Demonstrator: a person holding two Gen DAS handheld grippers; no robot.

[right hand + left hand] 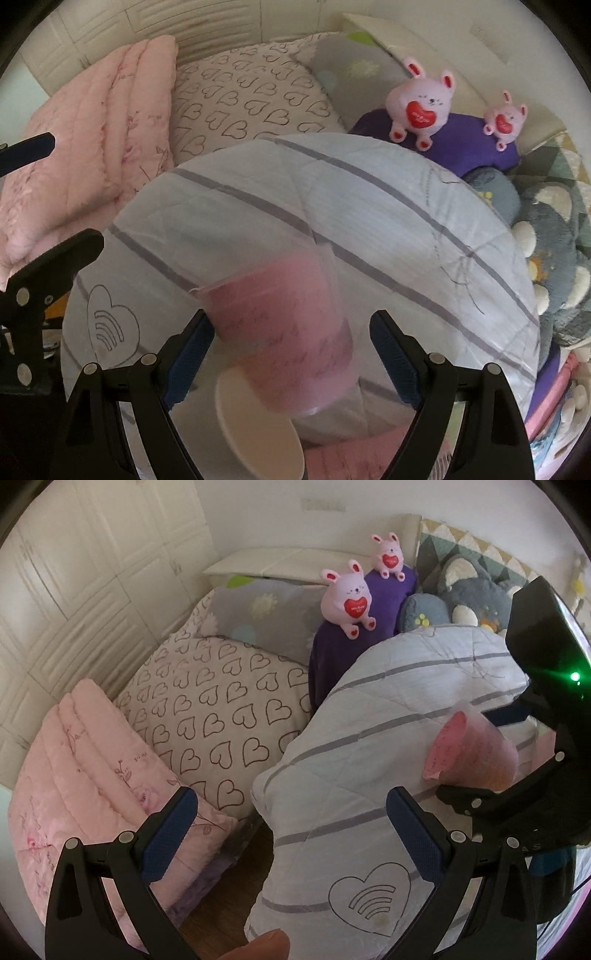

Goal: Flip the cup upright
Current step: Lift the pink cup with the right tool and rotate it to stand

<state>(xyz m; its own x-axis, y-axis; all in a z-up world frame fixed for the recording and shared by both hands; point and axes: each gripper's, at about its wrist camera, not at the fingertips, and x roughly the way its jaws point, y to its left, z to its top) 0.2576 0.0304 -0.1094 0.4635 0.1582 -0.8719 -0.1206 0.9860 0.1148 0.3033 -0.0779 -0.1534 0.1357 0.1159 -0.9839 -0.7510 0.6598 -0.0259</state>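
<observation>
A translucent pink cup (pixel 284 339) with script lettering sits between the fingers of my right gripper (pixel 291 354), blurred and tilted; the jaws stand wide, with a gap on each side of the cup. In the left wrist view the cup (pixel 469 753) shows at the right, tilted, next to the right gripper's black body (pixel 535 805). A white saucer-like disc (pixel 258 424) lies below the cup. My left gripper (pixel 291 834) is open and empty, over a striped pale-blue quilt (pixel 369 746).
A bed holds the striped quilt (pixel 332 206), a pink folded quilt (pixel 85 786), a heart-print pillow (pixel 221 716), two pink plush rabbits (pixel 349 598) on a purple cushion and a grey plush toy (pixel 469 594). A white panelled wall lies left.
</observation>
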